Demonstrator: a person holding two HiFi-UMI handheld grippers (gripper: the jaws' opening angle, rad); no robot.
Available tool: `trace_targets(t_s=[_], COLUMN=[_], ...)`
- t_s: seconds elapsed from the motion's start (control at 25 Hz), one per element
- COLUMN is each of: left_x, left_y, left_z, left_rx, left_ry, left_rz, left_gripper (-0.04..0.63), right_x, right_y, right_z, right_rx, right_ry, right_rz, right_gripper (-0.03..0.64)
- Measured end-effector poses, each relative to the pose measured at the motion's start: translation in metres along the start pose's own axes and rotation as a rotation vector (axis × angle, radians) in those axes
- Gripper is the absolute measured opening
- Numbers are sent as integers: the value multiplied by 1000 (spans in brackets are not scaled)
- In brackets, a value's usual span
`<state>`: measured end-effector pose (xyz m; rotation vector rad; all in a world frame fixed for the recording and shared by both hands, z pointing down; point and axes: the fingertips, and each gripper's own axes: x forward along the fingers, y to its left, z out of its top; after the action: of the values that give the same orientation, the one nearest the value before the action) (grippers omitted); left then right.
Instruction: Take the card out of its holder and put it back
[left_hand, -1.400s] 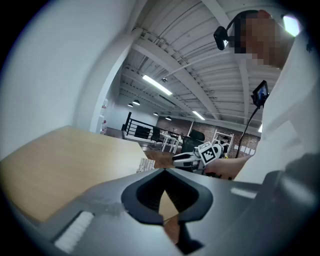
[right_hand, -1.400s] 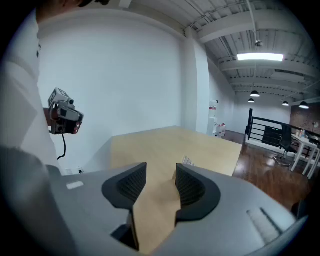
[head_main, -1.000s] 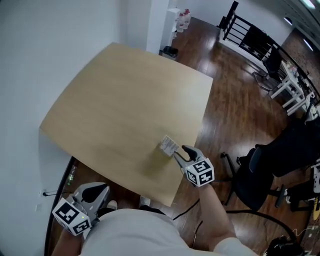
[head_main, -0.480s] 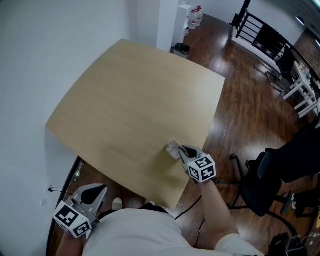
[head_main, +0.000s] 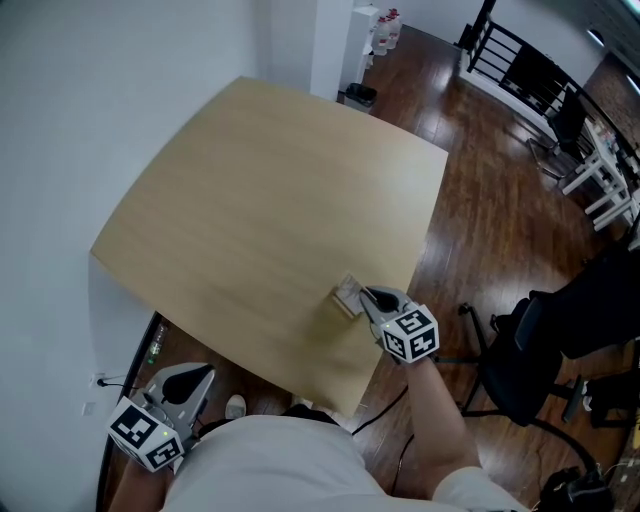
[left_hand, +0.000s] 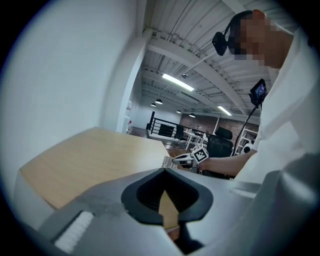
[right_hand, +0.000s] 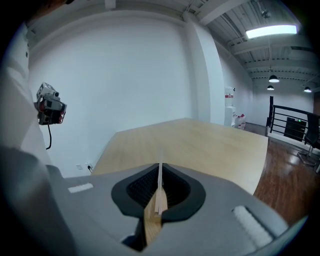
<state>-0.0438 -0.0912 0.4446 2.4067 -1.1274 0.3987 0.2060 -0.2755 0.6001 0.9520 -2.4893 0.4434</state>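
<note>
One card (head_main: 346, 293), thin, probably light, bendable and slick: clenched edge-on in your right gripper (head_main: 362, 299) fingers, by the tabletop (head_main: 260, 200) edge. Pinch its margin gently. Left gripper (head_main: 190, 382) fingers closed, empty.

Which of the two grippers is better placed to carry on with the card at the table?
Right. The right gripper is shut on the card over the table's near corner; the left gripper hangs empty, jaws together, below the table edge by the person's side.
</note>
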Motion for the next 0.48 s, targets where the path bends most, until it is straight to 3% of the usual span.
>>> trace_targets(t_s=[0.48], left_x=[-28], left_y=[19], left_z=[0], left_rx=[36], left_ry=[-33], left_rz=[-100], left_gripper=[3], right_x=[-44], right_y=[45], right_z=[63], right_rx=[-64], right_ry=[-73], right_rz=[-84], right_gripper=[21])
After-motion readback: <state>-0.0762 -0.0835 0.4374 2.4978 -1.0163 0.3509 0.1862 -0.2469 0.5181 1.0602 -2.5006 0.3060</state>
